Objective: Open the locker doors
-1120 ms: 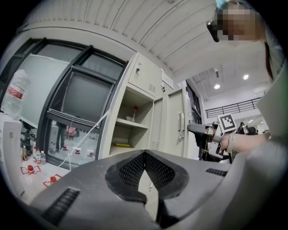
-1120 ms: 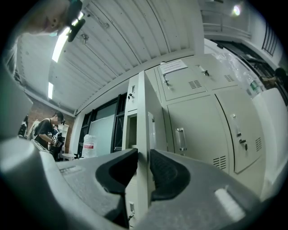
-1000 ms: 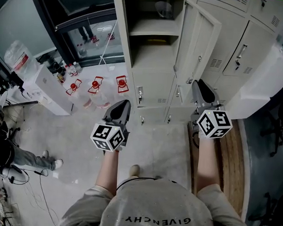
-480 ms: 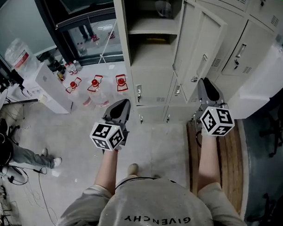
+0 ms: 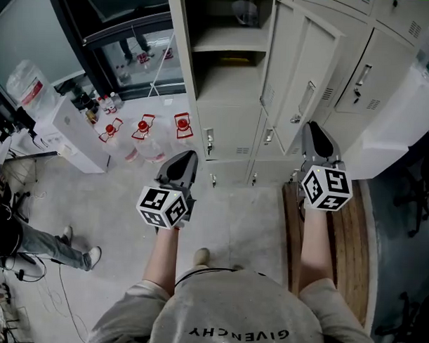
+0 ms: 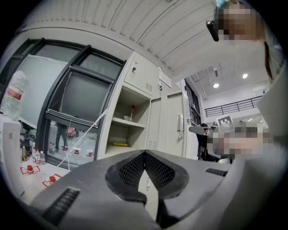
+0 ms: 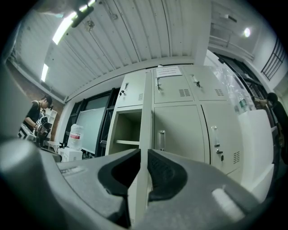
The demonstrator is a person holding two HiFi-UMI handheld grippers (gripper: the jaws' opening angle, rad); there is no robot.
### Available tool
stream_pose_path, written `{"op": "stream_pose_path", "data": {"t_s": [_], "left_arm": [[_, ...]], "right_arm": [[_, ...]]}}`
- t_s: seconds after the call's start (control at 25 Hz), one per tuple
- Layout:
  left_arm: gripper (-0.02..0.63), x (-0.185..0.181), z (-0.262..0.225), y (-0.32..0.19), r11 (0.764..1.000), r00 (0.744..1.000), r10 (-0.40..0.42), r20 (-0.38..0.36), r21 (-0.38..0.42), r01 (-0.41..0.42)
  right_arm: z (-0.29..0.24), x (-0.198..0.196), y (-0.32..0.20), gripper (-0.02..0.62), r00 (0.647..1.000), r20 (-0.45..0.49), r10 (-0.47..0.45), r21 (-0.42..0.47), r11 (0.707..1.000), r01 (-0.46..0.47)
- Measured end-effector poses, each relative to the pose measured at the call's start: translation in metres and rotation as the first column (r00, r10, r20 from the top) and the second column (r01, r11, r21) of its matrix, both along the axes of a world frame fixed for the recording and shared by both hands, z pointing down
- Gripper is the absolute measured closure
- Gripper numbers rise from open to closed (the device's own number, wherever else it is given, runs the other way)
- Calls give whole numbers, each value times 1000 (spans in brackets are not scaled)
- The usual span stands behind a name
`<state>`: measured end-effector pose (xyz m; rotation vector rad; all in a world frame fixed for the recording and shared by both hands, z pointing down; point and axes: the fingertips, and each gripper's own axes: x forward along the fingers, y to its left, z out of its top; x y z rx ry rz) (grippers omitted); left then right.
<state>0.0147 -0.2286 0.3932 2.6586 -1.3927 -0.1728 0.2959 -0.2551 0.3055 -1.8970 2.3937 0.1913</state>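
The beige lockers point(image 5: 223, 125) stand ahead, and one tall compartment point(image 5: 226, 34) is open, showing a shelf. Its door point(image 5: 303, 58) hangs ajar, swung out toward me. My right gripper point(image 5: 311, 127) is at the door's free edge point(image 7: 146, 112), below the handle. In the right gripper view that edge runs straight up between the jaws of the right gripper point(image 7: 144, 155), which are closing with the pads against it. My left gripper point(image 5: 189, 158) hovers over the floor in front of the lockers, shut and empty; in the left gripper view the tips of the left gripper point(image 6: 145, 153) meet.
Closed locker doors point(image 5: 373, 67) with handles stand to the right of the open one. Red-capped water jugs point(image 5: 142, 129) and a white box point(image 5: 79, 138) sit on the floor at left. A wooden board point(image 5: 346, 235) lies under my right arm. A person's legs point(image 5: 36, 242) show at far left.
My right gripper has shifted slightly right and forward along the door's edge, and the door has swung a little with it. The left gripper has not moved.
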Motion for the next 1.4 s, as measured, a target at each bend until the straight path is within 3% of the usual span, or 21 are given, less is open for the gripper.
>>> {"op": "stream_pose_path", "data": {"t_s": [0.36,0.8,1.4], "left_arm": [[607,-3,3,-4,1000,1000,-8,17,0,8],[607,-13,14,-5,999,998,-40,45,3,40],[607,-42,34,7,992,990,-124,68,3,124]], "right_arm": [[20,-17,8,595,998,-6,-56,-27,998,56],[62,-53,15,595,984,14,-175,-79,981,176],[91,-89,29,597,955,11,-295,-71,953,295]]}}
